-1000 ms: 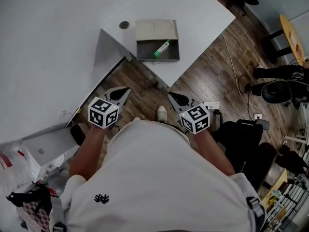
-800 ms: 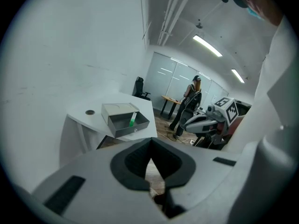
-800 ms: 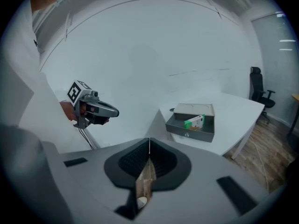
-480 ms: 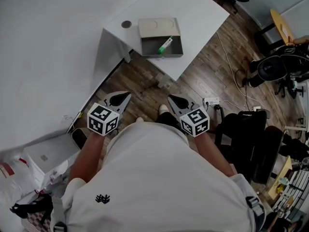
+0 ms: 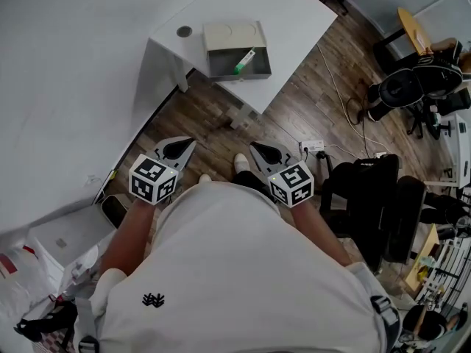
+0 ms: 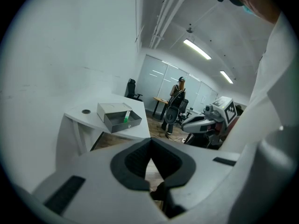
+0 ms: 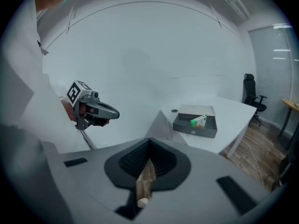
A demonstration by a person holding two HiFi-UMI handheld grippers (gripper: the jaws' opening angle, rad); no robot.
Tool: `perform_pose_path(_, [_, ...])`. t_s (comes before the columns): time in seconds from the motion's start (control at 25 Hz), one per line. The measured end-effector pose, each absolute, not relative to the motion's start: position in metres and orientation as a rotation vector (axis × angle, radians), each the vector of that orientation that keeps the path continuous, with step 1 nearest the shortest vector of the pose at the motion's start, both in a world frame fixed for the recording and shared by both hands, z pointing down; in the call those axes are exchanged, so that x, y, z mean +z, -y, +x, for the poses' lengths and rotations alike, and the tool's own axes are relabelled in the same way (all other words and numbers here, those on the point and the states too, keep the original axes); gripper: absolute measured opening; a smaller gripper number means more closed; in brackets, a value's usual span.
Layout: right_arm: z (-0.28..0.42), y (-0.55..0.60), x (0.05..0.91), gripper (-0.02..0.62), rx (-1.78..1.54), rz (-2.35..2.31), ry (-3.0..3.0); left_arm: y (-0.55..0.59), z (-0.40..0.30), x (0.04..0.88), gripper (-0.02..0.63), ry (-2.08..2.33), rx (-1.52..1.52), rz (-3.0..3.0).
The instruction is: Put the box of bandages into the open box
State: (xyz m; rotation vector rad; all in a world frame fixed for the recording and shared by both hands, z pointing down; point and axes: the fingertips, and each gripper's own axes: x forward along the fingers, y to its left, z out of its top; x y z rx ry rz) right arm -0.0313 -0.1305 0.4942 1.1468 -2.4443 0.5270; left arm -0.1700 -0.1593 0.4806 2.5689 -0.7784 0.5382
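Shows bandage box (image 5: 244,61) lying in open box (image 5: 239,74), placement apparently done, left gripper (image 5: 179,147) and right gripper (image 5: 263,151) fully closed, empty, well away; seemingly calls for no further move.

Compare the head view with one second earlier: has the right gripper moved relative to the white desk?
Yes. The right gripper has backed away from the white desk: more floor shows between its tongs and the desk's near corner.
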Motion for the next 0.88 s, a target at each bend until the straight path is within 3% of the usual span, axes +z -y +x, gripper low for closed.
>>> perform_pose_path(0.88, [-0.024,0.117,0.500,0.006,0.513,1.140,2.440,0.153,-0.155,0.491,0.006,0.777,0.543,2.554])
